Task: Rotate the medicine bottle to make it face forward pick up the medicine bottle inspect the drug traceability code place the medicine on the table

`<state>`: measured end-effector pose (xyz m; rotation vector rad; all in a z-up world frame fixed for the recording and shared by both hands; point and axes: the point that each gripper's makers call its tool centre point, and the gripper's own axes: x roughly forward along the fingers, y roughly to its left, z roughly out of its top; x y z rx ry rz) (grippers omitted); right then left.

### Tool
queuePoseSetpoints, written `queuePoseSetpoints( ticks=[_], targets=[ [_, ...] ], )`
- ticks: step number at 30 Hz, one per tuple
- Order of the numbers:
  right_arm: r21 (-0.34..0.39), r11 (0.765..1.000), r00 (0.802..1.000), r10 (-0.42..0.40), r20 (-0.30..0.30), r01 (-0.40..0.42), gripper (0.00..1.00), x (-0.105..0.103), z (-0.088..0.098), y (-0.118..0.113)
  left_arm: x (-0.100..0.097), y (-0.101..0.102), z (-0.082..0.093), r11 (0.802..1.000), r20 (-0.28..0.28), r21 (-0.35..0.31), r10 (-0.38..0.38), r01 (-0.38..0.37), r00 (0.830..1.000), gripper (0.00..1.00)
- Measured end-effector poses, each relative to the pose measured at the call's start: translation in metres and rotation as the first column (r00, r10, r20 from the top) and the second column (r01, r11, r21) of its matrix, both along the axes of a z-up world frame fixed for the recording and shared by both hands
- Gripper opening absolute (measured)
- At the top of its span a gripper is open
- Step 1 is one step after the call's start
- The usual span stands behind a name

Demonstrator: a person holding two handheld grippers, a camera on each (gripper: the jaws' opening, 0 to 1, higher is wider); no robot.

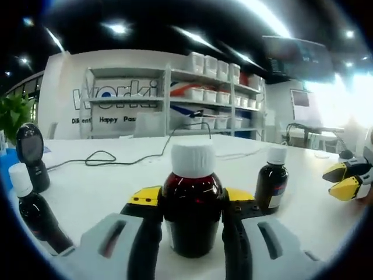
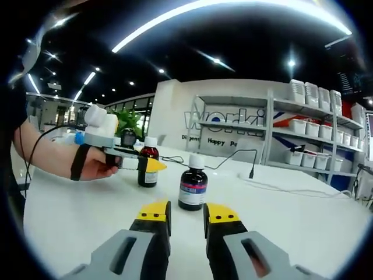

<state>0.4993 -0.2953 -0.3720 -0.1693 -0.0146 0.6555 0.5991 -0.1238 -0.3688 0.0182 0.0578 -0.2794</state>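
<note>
A bright showroom with white shelving point(image 1: 215, 93) behind a smooth white table point(image 1: 116, 186). Well in from the table's edges, the left tongs point(image 1: 193, 219) clamp a squat bottle point(image 1: 192, 204): dark glass, round body, ribbed white cap, standing upright on the table between the yellow-tipped jaws. The right tongs point(image 2: 186, 219) hang nearly shut and empty, near a second bottle point(image 2: 193, 184) whose label faces them.

My judgement: the held bottle is at the turning or lifting step. Glass is slick and round, so keep the squeeze on the body below the shoulder, rotate slowly about the upright axis, and lift straight to avoid knocking the small bottle point(image 1: 272, 181) just beside it.
</note>
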Motion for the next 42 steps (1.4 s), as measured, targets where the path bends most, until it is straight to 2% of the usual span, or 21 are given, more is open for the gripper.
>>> queuePoseSetpoints(
  ticks=[7,11,17,23,28,36,42],
  targets=[
    [-0.004,1.0,1.0,-0.001,-0.002,0.001,0.17,-0.001,0.0,0.001,0.001,-0.001,-0.001,1.0,-0.006,0.004,-0.015,0.015,1.0,0.3],
    [-0.011,1.0,1.0,-0.002,-0.001,0.002,0.16,-0.001,-0.001,0.001,0.001,-0.002,0.0,1.0,0.009,0.0,-0.025,0.025,1.0,0.29],
    [-0.023,1.0,1.0,-0.005,-0.002,0.005,0.16,-0.001,-0.002,0.002,0.0,-0.003,0.0,0.998,0.012,-0.009,-0.061,0.061,0.998,0.28],
    [-0.029,1.0,1.0,-0.009,-0.002,0.009,0.15,0.0,-0.003,0.001,-0.005,-0.007,0.002,0.994,0.029,0.022,-0.11,0.109,0.994,0.28],
    [-0.026,1.0,1.0,-0.013,-0.002,0.013,0.15,0.001,-0.003,0.001,-0.008,-0.008,0.002,0.99,0.022,-0.003,-0.139,0.139,0.99,0.28],
    [-0.036,0.999,1.0,-0.011,-0.001,0.011,0.15,0.0,-0.004,0.002,-0.026,-0.007,0.018,0.986,0.042,-0.014,-0.168,0.169,0.985,0.28],
    [-0.037,0.999,1.0,-0.012,0.0,0.012,0.15,0.001,-0.004,0.002,-0.048,-0.007,0.025,0.982,0.051,-0.039,-0.182,0.184,0.982,0.28]
  ],
)
